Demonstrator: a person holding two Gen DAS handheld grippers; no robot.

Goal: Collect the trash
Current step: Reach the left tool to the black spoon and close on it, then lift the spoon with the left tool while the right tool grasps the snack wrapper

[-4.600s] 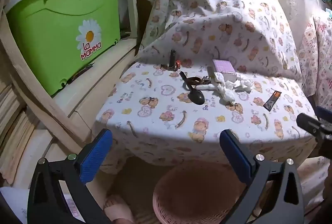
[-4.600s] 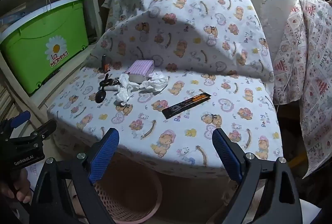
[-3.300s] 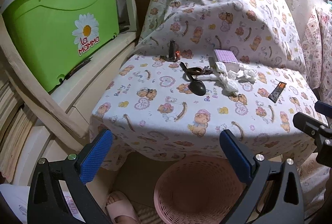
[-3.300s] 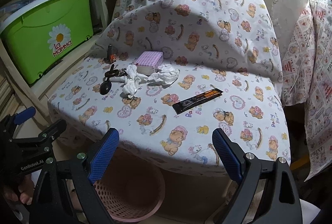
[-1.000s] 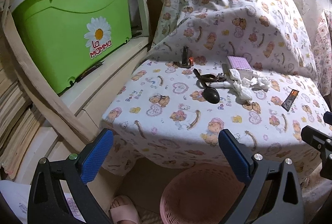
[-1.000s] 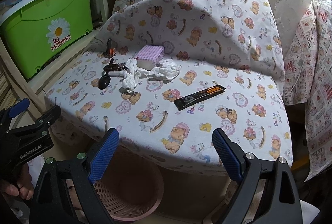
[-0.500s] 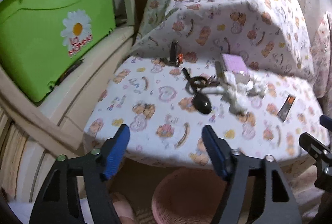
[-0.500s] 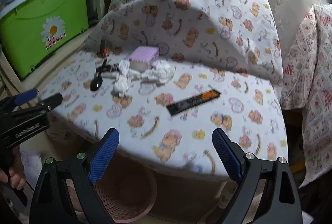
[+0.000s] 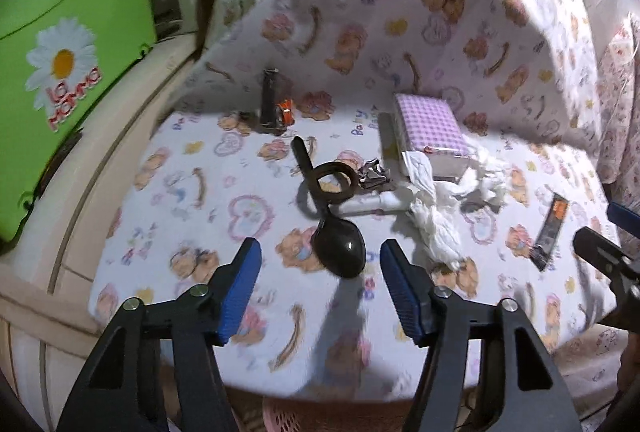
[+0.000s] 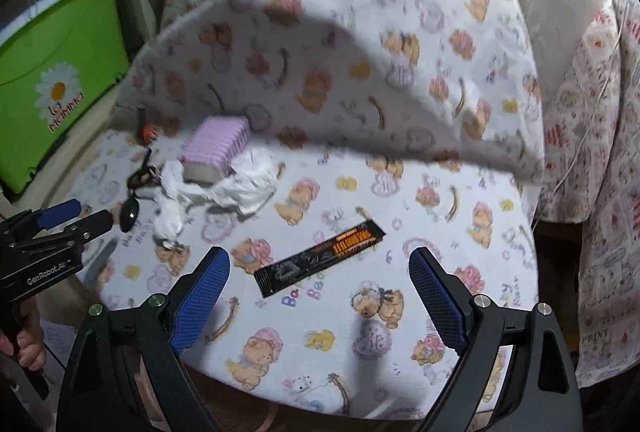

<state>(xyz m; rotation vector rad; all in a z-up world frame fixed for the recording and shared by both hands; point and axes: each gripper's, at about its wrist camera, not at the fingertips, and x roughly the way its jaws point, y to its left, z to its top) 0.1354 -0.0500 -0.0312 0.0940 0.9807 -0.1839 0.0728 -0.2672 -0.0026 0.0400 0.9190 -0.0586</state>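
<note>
- The left tool (image 9: 320, 288) hangs over the near edge of the table (image 9: 192, 192), its blue pads spread wide and holding nothing.
- Just past its fingertips lies a black spoon (image 9: 339, 248) – bowl toward the tool, handle running away through a dark ring (image 9: 333, 181).
- The right tool (image 10: 319, 292) is likewise wide open and empty, above the table's near right part.
- Between and just beyond its fingers lies a black and orange wrapper (image 10: 320, 256), flat on the cloth and set at a slant; in the left view the same wrapper (image 9: 551, 232) sits near the table's right edge, close to the tip of the right tool.
- A crumpled white tissue (image 9: 436, 228) lies to the right of the spoon, with more crumpled tissue (image 10: 250, 184) just beside a purple checked box (image 9: 430, 130).
- A white tube (image 9: 376, 203) lies between the ring and the tissue, touching the tissue as far as can be told, with a small metal clip (image 9: 374, 174) just behind it.
- At the back left of the table stands a small dark upright thing with an orange bit (image 9: 274, 108) – too blurred to name.
- A pink basket (image 9: 304, 418) shows under the table's near edge.
- A green bin (image 9: 68, 44) with a daisy print sits on the shelf to the left.
- The table is covered by a white cloth with bear prints (image 10: 400, 112), which rises over a hump behind.
</note>
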